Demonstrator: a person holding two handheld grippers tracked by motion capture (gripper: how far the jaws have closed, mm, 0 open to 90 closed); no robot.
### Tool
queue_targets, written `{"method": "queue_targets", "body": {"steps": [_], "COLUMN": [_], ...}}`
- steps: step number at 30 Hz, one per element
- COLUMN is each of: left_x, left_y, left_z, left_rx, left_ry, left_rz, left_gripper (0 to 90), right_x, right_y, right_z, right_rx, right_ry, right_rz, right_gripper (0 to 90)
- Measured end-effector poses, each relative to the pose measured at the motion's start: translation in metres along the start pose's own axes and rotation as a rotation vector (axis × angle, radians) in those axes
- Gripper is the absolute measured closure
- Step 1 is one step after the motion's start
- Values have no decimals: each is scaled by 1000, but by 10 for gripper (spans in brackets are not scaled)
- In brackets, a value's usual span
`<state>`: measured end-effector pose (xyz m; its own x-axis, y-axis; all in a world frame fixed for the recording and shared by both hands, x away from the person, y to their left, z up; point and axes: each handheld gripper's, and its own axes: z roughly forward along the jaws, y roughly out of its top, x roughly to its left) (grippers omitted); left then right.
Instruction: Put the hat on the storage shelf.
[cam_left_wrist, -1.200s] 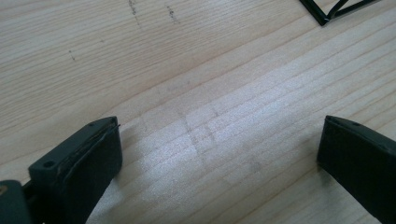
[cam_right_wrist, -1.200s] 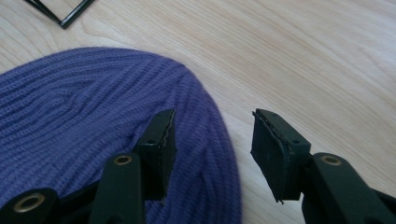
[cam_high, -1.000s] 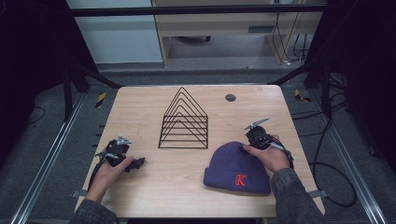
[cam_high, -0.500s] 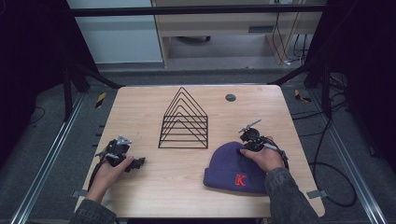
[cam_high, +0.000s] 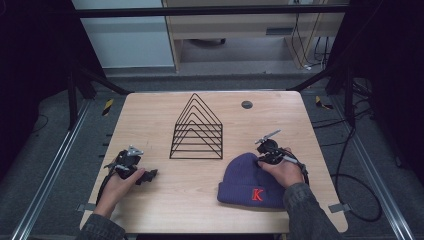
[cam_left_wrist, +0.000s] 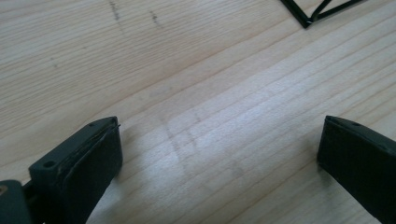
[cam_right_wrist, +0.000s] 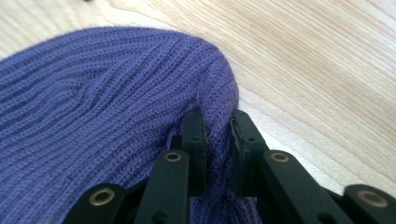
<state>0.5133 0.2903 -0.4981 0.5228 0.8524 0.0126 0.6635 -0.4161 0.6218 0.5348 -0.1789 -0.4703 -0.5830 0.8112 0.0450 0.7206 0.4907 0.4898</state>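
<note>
Since a second ago my right hand-held gripper (cam_high: 264, 150) has dropped onto the purple knit beanie (cam_high: 250, 177) at the table's (cam_high: 150, 115) near right and pinches only its crown edge, a shallow bite I judge could slip if lifted, while the left hand-held gripper (cam_high: 131, 165) rests spread.

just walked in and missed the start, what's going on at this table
A person sits at a wooden table with tongs in each hand. The right tongs have closed on a fold at the edge of a purple knit beanie that lies flat near the front right. The left tongs rest open over bare wood at the front left, holding nothing. A black wire rack stands mid-table, untouched.
</note>
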Motion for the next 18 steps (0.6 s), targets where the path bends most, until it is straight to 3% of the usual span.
{"method": "queue_targets", "body": {"steps": [3, 8, 11, 18], "left_x": [-3, -3, -4, -19], "left_y": [2, 4, 4, 15], "left_z": [-2, -9, -18, -36], "left_rx": [2, -35, -81, -193], "left_ry": [-10, -9, -6, -29], "left_rz": [28, 22, 0, 21], "left_gripper": [50, 54, 67, 93], "right_x": [5, 9, 14, 30], "right_y": [-1, -4, -4, -2], "right_z": [-11, -30, -46, -84], "right_rx": [-46, -116, -173, -279], "right_ry": [-1, 1, 11, 28], "right_rz": [-10, -21, -26, -93], "right_gripper": [790, 791, 792, 793]}}
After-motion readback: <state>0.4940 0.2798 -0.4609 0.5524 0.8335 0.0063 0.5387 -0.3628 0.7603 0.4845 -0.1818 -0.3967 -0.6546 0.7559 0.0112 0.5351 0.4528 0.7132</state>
